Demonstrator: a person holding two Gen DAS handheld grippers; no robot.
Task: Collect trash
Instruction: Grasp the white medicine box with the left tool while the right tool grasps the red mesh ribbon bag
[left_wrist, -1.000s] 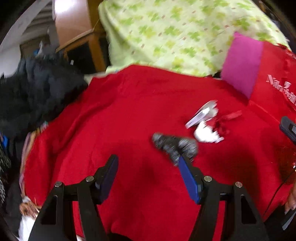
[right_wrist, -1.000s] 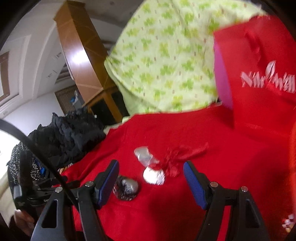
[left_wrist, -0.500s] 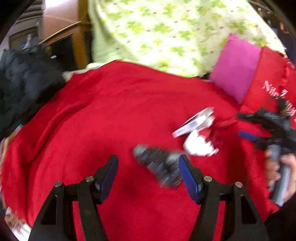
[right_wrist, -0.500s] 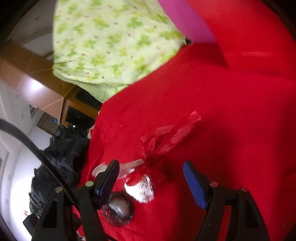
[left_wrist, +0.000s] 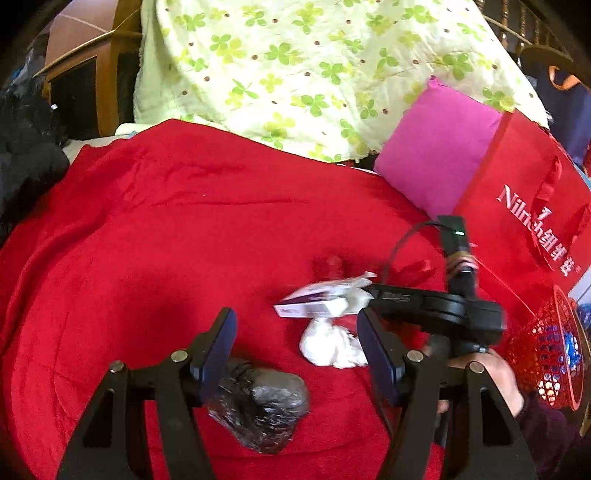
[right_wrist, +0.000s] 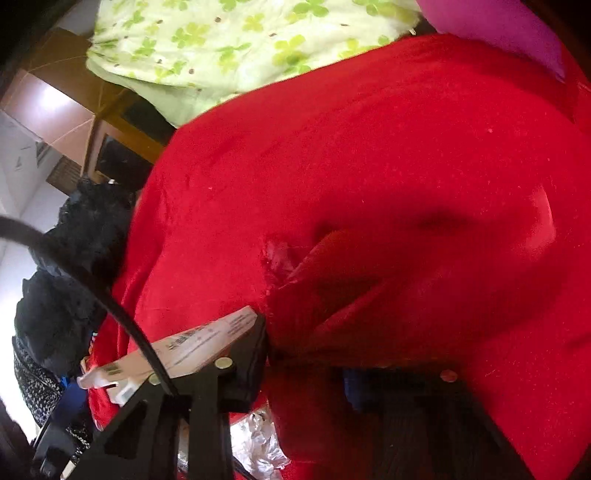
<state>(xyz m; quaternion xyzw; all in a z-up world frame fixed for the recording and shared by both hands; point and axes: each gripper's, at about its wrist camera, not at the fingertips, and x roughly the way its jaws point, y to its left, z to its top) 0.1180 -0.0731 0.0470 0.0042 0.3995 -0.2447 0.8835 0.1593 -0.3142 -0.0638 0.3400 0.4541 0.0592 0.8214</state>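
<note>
A red blanket covers the bed, soft and fuzzy with long folds. At the back lies a pale green quilt with clover leaves on it. A square pink pillow leans beside a shiny red bag with white letters. A brown wooden cabinet stands behind the bed on the left, and a heap of black clothes sits at the left edge. A red mesh basket is at the far right.

The trash lies in the middle of the blanket. A crumpled dark foil ball sits low between the fingers of the left gripper, close to the left finger. Those fingers stand apart and do not press on it. Just past it is a white crumpled wad, a flat white box and a little red wrapper.

The right gripper, held by a hand, reaches in from the right, partly blocking the trash. Its fingers are closing. Red stuff bunches up between them, but it is too blurry to tell whether it is wrapper or blanket. The box lies just outside its left finger, and silver foil shows under it.
</note>
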